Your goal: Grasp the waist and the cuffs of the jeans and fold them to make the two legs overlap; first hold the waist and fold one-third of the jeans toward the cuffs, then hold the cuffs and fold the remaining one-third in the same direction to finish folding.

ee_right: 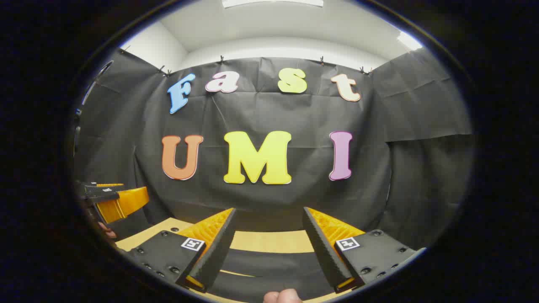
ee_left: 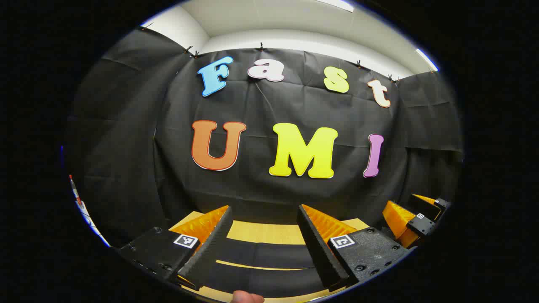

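The jeans point(ee_left: 261, 257) are a dark cloth lying flat on the wooden table point(ee_left: 261, 232), low in the left gripper view, with a thin strip of wood showing between two dark bands. My left gripper point(ee_left: 264, 208) hovers above them, open, with nothing between its fingers. In the right gripper view the jeans point(ee_right: 269, 264) lie below my right gripper point(ee_right: 269, 210), which is also open and empty. The right gripper point(ee_left: 421, 215) appears at the right edge of the left gripper view, and the left gripper point(ee_right: 113, 201) at the left edge of the right gripper view. Both point level at the wall.
The table point(ee_right: 269, 240) ends close to the black cloth wall behind it. A fingertip of the person point(ee_left: 246, 298) shows at the bottom of the left gripper view, and another fingertip point(ee_right: 282, 296) in the right gripper view. A thin red and white object point(ee_left: 76, 198) stands far left.
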